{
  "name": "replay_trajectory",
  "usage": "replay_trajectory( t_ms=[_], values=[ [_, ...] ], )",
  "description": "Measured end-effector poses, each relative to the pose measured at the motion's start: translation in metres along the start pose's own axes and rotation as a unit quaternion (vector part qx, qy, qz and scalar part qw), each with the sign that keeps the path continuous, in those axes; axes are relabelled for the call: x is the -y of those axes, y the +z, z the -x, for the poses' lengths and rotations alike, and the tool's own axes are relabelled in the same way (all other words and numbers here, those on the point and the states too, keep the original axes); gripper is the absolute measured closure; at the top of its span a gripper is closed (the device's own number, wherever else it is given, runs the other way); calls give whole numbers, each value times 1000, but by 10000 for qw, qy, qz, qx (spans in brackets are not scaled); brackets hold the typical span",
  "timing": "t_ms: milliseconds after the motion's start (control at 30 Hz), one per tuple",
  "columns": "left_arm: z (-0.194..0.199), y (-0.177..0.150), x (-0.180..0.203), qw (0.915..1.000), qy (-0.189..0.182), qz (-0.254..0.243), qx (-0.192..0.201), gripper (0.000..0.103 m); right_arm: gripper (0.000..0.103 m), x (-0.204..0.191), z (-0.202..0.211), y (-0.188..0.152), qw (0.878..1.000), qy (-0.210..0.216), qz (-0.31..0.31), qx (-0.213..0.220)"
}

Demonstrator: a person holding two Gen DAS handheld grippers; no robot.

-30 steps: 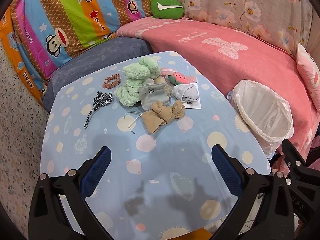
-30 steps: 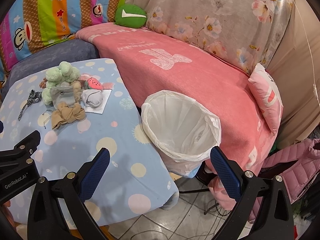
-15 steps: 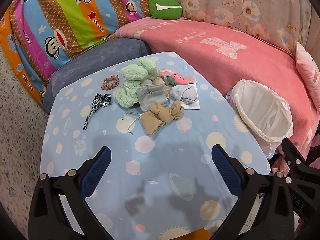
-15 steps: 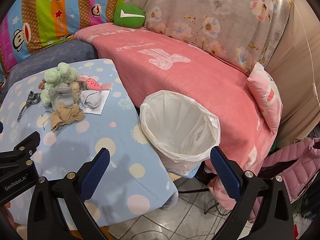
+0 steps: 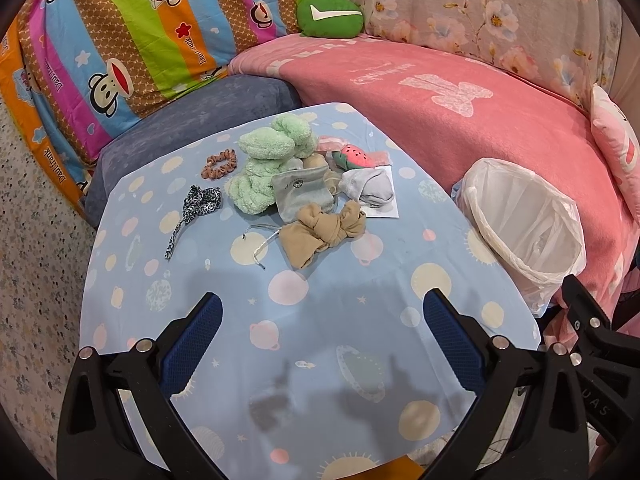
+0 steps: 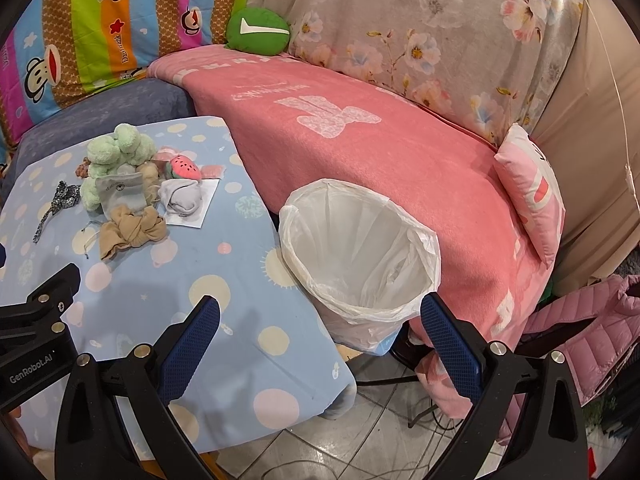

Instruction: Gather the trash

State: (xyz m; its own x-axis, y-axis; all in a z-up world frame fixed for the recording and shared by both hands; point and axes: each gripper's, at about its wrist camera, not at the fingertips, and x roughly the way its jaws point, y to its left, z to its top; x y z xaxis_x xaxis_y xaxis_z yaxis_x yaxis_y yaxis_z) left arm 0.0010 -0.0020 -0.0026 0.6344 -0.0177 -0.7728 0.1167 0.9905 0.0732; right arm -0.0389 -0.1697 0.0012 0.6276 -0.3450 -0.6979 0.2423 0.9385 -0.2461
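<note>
Soft clutter on planet-print tabletop; lined bin at its right edge.
"GenRobot.AI" on left tongs (image 5: 318, 326); both left and right tongs (image 6: 320, 326) spread, empty. Tan knotted stocking (image 5: 322, 232), grey drawstring pouch (image 5: 302, 196), fuzzy mint cloth (image 5: 268, 164) heaped near far edge. White-bagged round bin (image 6: 360, 264) beside pink blanket (image 6: 360, 140).

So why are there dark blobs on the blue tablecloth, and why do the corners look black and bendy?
Left wrist view: the blobs are shadows on the tablecloth between the open left gripper fingers. Right wrist view: a fainter shadow by the open right gripper. Both views: the fisheye lens curves edges and blackens corners; the picture stays sharp.
</note>
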Motion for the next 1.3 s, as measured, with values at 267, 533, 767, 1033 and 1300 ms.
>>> replay_trajectory(
  t_ms=[267, 533, 767, 1033, 1300],
  values=[
    [-4, 1, 3, 10000, -48, -62, 36, 7, 7, 3, -5, -1, 10000, -47, -22, -22],
    [-20, 7, -5, 9999, -170, 18, 3, 7, 7, 1, -15, 3, 9999, -90, -133, -43],
    [-34, 19, -19, 9997, -145, 130, 115, 7, 7, -4, -29, 14, 9996, -79, -264, -40],
    [-53, 32, -34, 9997, -65, 210, 129, 7, 7, -25, -50, 27, 9997, 50, -203, -111],
    [-75, 41, -55, 9990, -157, 419, -20, 7, 7, -48, -67, 40, 9997, 158, -107, -134]
  ],
)
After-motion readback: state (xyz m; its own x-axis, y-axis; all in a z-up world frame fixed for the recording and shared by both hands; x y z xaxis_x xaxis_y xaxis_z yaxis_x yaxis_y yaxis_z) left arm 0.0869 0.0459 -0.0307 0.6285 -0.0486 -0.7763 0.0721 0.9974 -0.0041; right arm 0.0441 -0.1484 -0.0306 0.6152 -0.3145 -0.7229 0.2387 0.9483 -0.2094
